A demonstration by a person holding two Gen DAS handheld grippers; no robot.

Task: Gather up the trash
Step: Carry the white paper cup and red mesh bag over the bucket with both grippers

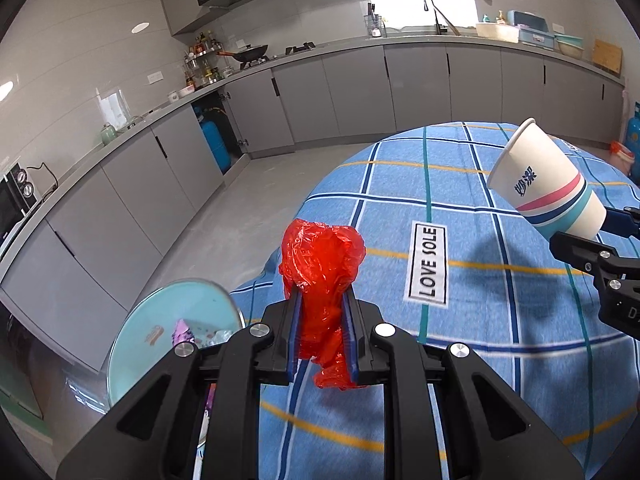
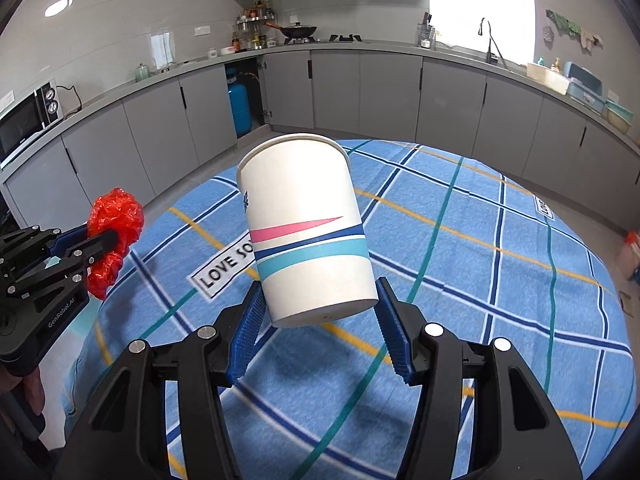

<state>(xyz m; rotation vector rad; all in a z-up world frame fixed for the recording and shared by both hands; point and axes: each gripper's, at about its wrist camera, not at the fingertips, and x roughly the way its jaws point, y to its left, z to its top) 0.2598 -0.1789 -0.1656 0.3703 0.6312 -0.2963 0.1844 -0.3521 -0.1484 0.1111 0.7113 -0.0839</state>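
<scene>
My left gripper [image 1: 322,304] is shut on a crumpled red plastic bag [image 1: 320,268] and holds it above the left edge of the table; it also shows in the right wrist view [image 2: 114,220]. My right gripper [image 2: 320,312] is shut on a white paper cup [image 2: 308,232] with pink, navy and teal stripes, held tilted above the blue checked tablecloth [image 2: 480,280]. The cup also shows at the right of the left wrist view [image 1: 548,184]. A light blue bin [image 1: 168,332] with trash inside sits below the left gripper, beside the table.
Grey kitchen cabinets [image 2: 360,92] run along the back and left walls. A blue gas cylinder [image 2: 239,108] stands in an open cabinet. A microwave [image 2: 28,120] sits on the left counter. The grey floor [image 1: 240,200] lies between table and cabinets.
</scene>
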